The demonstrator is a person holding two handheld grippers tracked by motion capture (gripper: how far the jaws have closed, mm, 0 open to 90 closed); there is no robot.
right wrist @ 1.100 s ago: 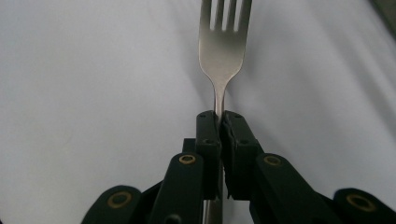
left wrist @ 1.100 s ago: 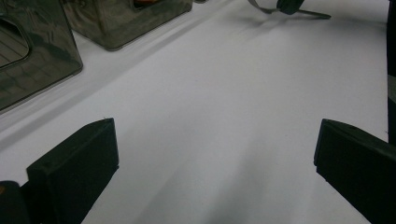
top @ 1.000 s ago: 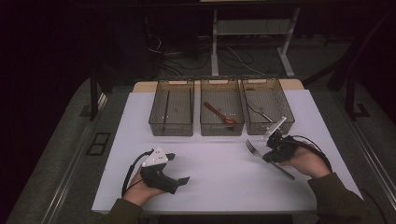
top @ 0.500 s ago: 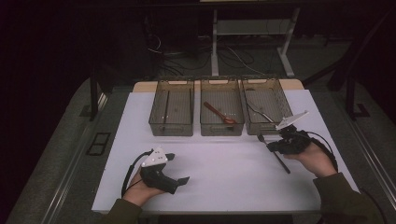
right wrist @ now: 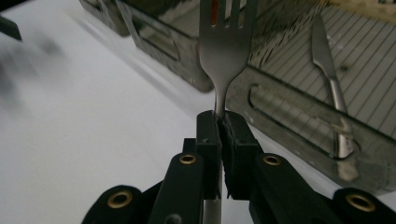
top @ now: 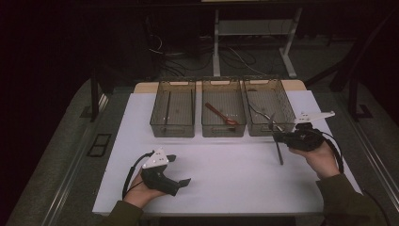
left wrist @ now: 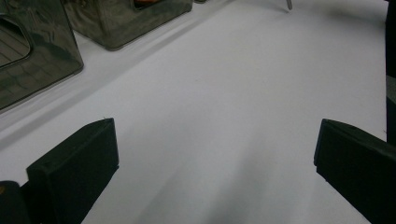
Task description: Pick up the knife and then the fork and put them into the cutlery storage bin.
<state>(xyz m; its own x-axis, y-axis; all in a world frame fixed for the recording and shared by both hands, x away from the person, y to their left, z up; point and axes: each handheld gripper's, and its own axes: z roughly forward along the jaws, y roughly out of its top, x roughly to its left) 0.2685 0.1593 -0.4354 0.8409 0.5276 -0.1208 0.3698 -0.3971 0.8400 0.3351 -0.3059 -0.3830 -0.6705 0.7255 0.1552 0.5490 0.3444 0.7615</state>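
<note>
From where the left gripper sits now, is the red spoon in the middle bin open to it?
Probably yes. The left gripper rests open on bare table, the middle bin is open-topped, and the red spoon lies alone inside. Only the bin's front wall needs clearing.

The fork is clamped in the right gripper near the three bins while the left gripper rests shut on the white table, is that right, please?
Not quite: the left gripper is open, its jaws standing wide apart over the bare white table with nothing between them, as the left gripper view shows. The rest holds: the right gripper is shut on the fork near the bins.
</note>
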